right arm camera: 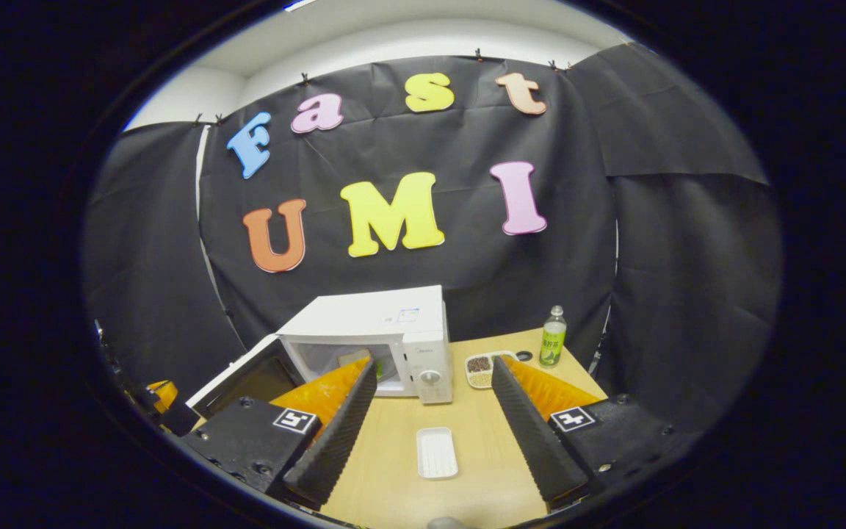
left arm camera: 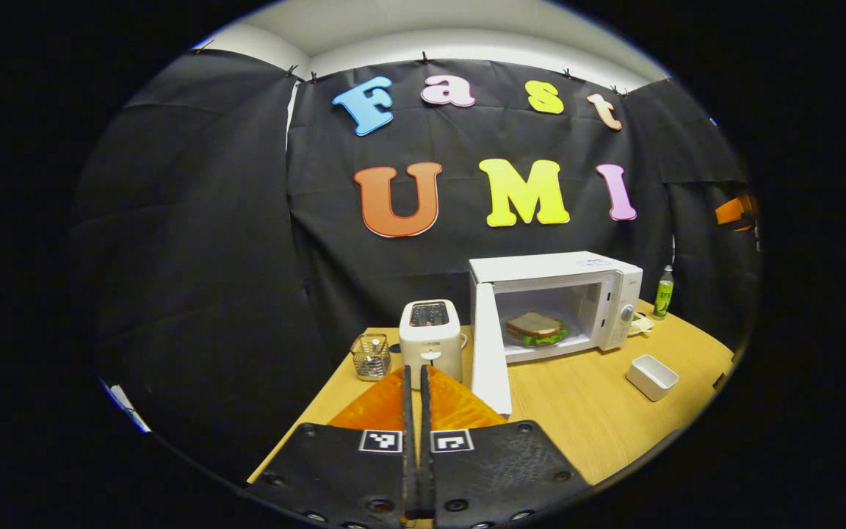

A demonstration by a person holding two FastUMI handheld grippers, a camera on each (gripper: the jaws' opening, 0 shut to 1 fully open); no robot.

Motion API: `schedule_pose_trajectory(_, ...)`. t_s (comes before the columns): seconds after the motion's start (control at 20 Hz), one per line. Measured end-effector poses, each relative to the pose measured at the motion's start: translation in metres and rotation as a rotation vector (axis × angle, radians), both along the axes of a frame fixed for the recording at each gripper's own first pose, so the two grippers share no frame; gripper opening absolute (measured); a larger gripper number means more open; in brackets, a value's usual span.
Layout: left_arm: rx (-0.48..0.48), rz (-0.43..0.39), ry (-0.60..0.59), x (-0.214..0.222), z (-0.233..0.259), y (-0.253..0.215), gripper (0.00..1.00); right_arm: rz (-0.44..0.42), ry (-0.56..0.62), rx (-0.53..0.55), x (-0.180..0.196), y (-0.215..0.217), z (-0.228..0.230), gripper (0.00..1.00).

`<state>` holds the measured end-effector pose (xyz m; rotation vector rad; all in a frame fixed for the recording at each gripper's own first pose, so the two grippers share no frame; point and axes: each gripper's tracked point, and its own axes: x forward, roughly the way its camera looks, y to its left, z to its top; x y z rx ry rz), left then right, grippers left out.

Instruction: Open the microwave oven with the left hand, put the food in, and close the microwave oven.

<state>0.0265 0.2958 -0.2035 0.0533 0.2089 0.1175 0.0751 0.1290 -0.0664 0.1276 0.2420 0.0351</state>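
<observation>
Showing the sandwich [left arm camera: 537, 328] inside the open microwave [left arm camera: 549, 308]; left gripper [left arm camera: 416, 382] pressed together; right gripper [right arm camera: 430, 382] spread.

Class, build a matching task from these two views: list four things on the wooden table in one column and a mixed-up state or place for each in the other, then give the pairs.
1. white microwave oven
2. sandwich with green lettuce
3. shallow white rectangular tray
4. green-labelled clear bottle

A. lies empty on the bare wood in front of the microwave
B. stands upright near the black cloth wall
C. door swung open
D. sits inside the oven cavity

Pairs: 1-C, 2-D, 3-A, 4-B
</observation>
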Motion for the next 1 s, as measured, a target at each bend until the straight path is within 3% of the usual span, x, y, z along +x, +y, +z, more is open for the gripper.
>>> schedule_pose_trajectory(0.05,-0.003,-0.004,-0.001,-0.001,-0.002,0.001,0.0,-0.002,0.013,-0.003,-0.004,0.001,-0.004,0.92)
schedule_pose_trajectory(0.1,-0.015,-0.009,0.007,-0.003,-0.009,0.003,0.0,-0.004,0.027,-0.004,-0.008,0.001,-0.008,1.0)
schedule_pose_trajectory(0.15,-0.03,-0.022,0.005,-0.001,-0.013,0.003,0.0,-0.006,0.035,0.002,-0.011,0.002,-0.008,0.92)
schedule_pose_trajectory(0.4,-0.079,-0.022,0.056,0.011,-0.052,0.018,0.0,-0.037,0.057,0.0,-0.026,-0.004,-0.013,0.92)
schedule_pose_trajectory(0.45,-0.082,-0.02,0.051,0.014,-0.055,0.02,0.0,-0.04,0.057,-0.01,-0.027,-0.006,-0.012,1.0)
schedule_pose_trajectory(1.0,-0.027,-0.062,0.102,0.031,-0.079,0.005,0.0,-0.038,0.083,-0.008,-0.032,-0.016,-0.016,1.0)
